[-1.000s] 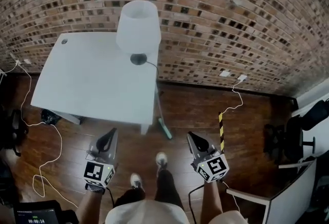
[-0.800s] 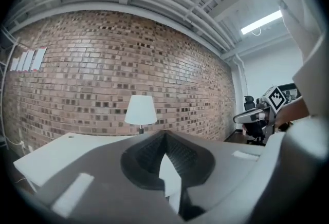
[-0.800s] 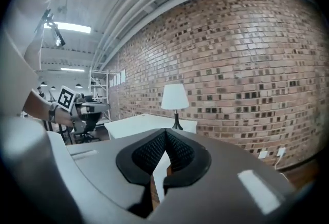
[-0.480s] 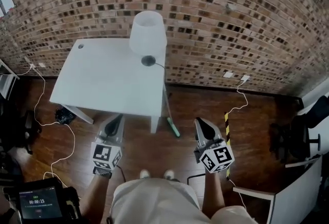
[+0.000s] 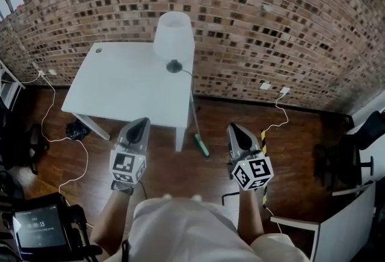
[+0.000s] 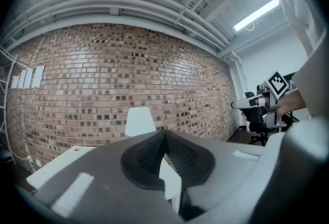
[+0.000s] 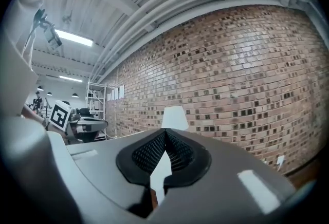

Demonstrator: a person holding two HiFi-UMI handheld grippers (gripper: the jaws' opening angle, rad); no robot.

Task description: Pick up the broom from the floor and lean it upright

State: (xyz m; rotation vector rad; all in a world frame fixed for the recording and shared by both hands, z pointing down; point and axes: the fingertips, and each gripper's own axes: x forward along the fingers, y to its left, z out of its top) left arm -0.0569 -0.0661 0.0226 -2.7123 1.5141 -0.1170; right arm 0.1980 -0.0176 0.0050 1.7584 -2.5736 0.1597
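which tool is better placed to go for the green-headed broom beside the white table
Right, probably. The right tool sits nearer the green-headed broom, which leans at the right edge of the white table. The left tool is farther off, by the table's front edge. Both are shut and empty.

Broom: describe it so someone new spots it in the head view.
Below the brick wall stands a white table with a lamp. The broom is at the table's right edge, thin handle up, head on the wood floor. Its green head sets it apart from the white cables nearby.
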